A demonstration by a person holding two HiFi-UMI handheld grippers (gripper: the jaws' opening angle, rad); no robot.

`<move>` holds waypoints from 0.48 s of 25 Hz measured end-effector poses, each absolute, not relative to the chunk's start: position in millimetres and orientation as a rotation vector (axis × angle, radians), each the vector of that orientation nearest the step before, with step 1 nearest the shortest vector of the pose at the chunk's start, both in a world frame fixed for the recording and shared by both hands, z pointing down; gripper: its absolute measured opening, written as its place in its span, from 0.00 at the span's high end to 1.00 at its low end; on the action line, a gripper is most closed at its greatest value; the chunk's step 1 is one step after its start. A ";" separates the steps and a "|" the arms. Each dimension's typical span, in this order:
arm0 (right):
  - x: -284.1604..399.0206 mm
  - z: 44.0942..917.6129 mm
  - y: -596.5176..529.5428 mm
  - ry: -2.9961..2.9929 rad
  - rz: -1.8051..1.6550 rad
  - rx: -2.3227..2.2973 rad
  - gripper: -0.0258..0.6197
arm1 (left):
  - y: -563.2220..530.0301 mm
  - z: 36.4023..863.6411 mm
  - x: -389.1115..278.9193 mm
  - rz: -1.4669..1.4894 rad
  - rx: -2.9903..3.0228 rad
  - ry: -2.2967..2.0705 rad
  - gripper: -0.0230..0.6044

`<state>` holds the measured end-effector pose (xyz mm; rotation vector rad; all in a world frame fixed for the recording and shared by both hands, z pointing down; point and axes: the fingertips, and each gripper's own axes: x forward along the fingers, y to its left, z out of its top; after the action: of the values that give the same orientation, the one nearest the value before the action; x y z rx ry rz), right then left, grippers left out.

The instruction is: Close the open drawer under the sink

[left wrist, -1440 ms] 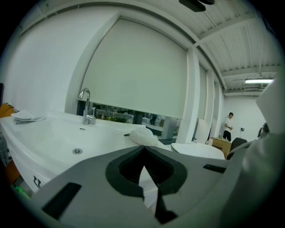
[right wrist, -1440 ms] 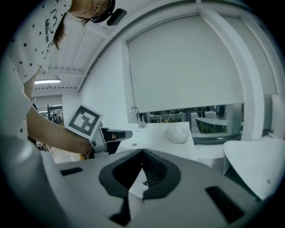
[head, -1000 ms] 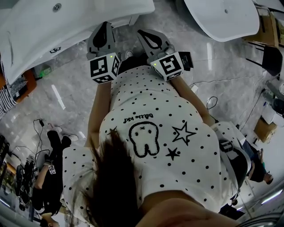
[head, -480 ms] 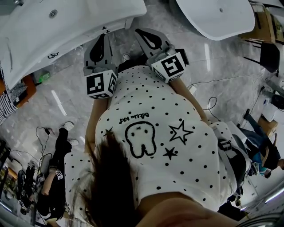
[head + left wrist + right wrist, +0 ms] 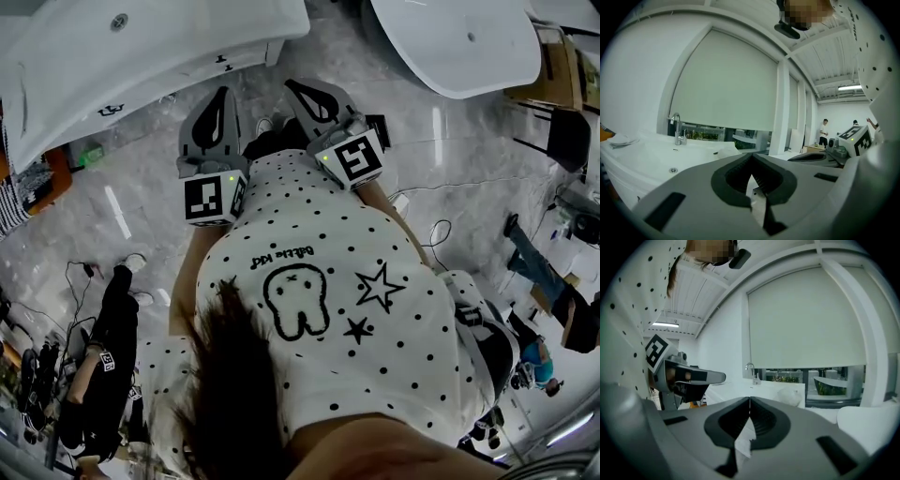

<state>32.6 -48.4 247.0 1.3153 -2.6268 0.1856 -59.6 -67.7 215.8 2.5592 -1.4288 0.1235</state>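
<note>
- The left hand-held gripper point(image 5: 221, 92) and right hand-held gripper point(image 5: 292, 84) have slid lower in the head view over the last second. They now sit closer to the person's dotted shirt point(image 5: 319, 281) and further from the sink point(image 5: 141, 47) at the upper left.
- Both are closed and empty. In each gripper view the ribbed pads meet at the tips with nothing between them, and the left one point(image 5: 751, 154) looks at the tap point(image 5: 676, 126) from well back.
- The task's thing is the white front under the sink point(image 5: 169, 84), a band with two small dark handles in the upper left of the head view. No drawer can be seen standing out of it.
- My reading is that the push is over, or at least not under way, since neither gripper touches the front and both are near the chest above the marble floor point(image 5: 122, 206).
</note>
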 end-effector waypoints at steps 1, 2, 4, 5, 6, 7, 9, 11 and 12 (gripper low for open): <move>35.9 247.1 -46.4 -2.631 0.191 1.304 0.94 | -65.4 216.5 -56.1 0.119 2.545 -1.430 0.96; 39.7 247.0 -44.3 -2.633 0.196 1.293 0.94 | -62.9 217.4 -53.3 0.116 2.526 -1.434 0.96; 47.5 244.5 -41.3 -2.635 0.190 1.278 0.94 | -58.8 216.4 -49.9 0.106 2.494 -1.458 0.96; 51.3 242.3 -39.6 -2.634 0.184 1.273 0.94 | -56.4 214.2 -48.0 0.096 2.487 -1.473 0.96; 54.9 240.6 -37.1 -2.631 0.180 1.267 0.94 | -53.3 211.6 -45.3 0.085 2.487 -1.485 0.96; 58.3 240.1 -34.2 -2.628 0.178 1.261 0.94 | -50.0 209.6 -41.5 0.076 2.491 -1.489 0.96; 65.4 239.9 -30.4 -2.626 0.178 1.261 0.94 | -45.5 207.8 -32.2 0.069 2.504 -1.477 0.96; 74.2 237.8 -28.3 -2.627 0.170 1.278 0.94 | -42.4 206.8 -24.0 0.067 2.508 -1.468 0.96; 78.9 237.0 -26.3 -2.626 0.167 1.286 0.94 | -39.9 206.7 -20.8 0.061 2.502 -1.468 0.96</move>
<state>78.9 -26.3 237.0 1.2862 -2.6262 0.1675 -20.8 -39.9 206.7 2.5024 -1.4684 0.0614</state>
